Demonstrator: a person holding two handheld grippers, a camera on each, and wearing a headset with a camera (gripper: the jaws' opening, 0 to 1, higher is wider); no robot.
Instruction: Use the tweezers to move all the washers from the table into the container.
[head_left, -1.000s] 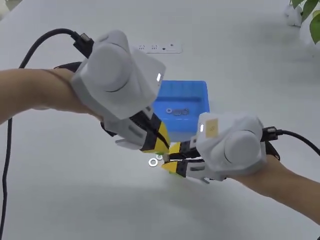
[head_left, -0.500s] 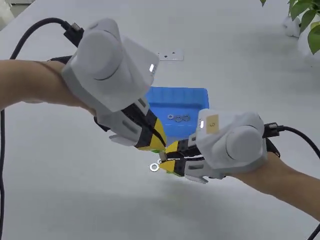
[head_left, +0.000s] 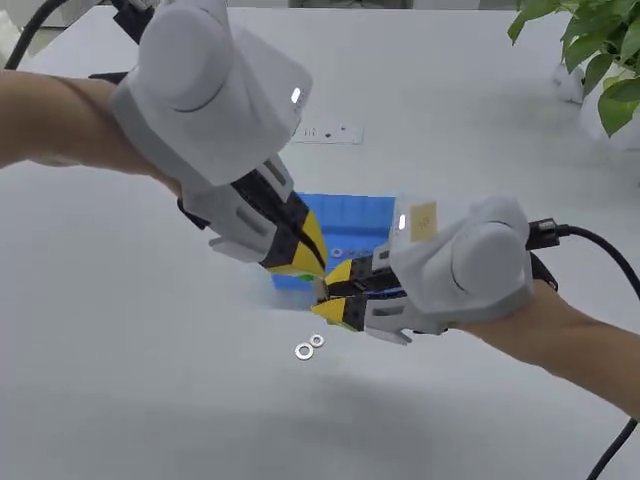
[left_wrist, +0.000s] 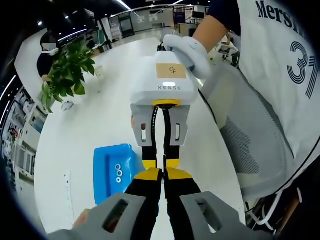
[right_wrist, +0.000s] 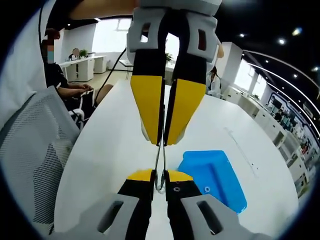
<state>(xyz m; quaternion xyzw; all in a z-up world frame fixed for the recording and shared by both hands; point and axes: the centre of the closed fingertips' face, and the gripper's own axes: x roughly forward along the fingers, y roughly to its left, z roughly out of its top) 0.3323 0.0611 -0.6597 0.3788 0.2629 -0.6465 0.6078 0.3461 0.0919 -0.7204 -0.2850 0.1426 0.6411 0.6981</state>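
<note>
L gripper (right_wrist: 161, 141) & R gripper (right_wrist: 160, 176) tip to tip, both clamped on tweezers (right_wrist: 160, 159).
Each jaw pair nearly shut w/ the thin metal pinched btwn. 2 loose washers (head_left: 304, 351) on table (head_left: 120, 380) just below grippers; 3 binned washers (left_wrist: 118, 173) in blue container (left_wrist: 104, 182) nearby.

The head view looks down, close, over the left tool (head_left: 308, 268) and right tool (head_left: 328, 305) onto the tabletop (head_left: 120, 330). Each tool view faces the opposite tool nose to nose; all three share the blue container (head_left: 360, 212).
</note>
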